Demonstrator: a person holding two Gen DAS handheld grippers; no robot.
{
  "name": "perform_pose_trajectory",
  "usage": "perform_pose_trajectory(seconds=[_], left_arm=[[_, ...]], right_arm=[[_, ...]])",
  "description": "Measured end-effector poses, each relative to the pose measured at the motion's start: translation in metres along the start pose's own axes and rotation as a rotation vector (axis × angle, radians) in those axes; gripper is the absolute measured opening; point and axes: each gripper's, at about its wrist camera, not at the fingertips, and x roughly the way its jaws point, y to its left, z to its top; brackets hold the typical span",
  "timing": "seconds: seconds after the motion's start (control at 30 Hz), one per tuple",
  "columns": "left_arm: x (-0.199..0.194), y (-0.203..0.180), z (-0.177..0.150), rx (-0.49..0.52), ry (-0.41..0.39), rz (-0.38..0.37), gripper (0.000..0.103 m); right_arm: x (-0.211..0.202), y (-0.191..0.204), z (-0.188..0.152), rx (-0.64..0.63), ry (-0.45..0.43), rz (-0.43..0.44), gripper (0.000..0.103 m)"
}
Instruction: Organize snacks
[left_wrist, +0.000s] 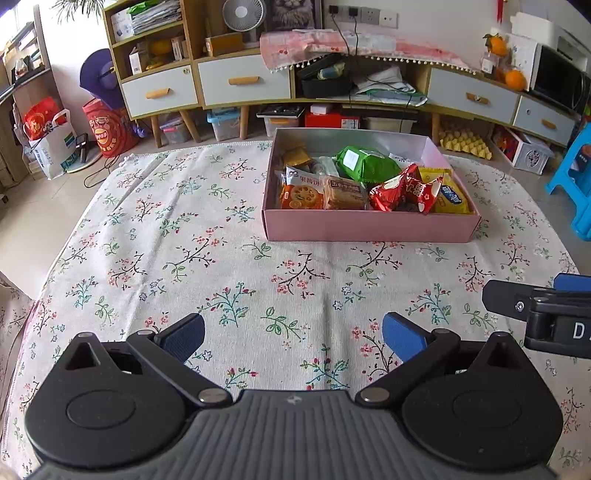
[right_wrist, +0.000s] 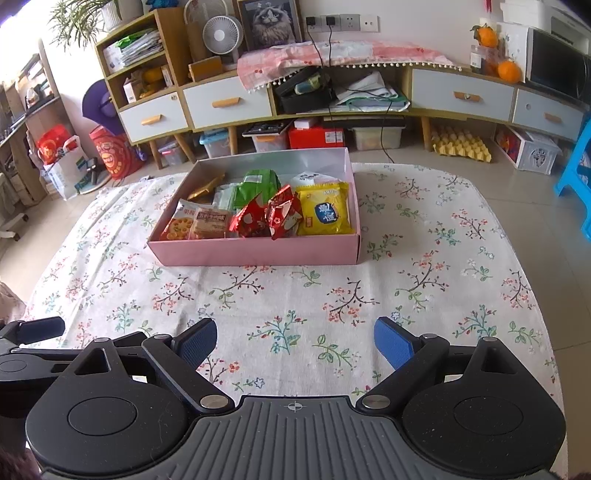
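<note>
Both grippers hanging open and empty over the flowered cloth, snacks sitting in the pink box.

The pink box (left_wrist: 369, 225) is lying at about one o'clock from the left gripper (left_wrist: 293, 338) and eleven o'clock from the right gripper (right_wrist: 295, 343), its long axis running side to side across the tablecloth (left_wrist: 184, 258), its open top facing up. Inside, the yellow packet (right_wrist: 327, 214) is sitting at the right end, the red wrappers (right_wrist: 266, 218) beside it, the green bag (right_wrist: 258, 184) behind, the orange biscuit pack (left_wrist: 301, 194) at the left end. Both sets of jaws are standing wide apart with only cloth between them. The left view is catching the right gripper at three o'clock; the right view is showing the left one at nine o'clock, plus the cat picture (right_wrist: 267, 22) in full.
</note>
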Motion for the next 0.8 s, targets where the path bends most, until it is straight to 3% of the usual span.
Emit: perform_pose_trajectory(seconds=[0.8], left_arm=[[-0.0002,0.0008,0.0008,0.000,-0.006,-0.001,0.103]], right_arm=[[0.0012,0.0002,-0.0002,-0.001,0.002,-0.001,0.094]])
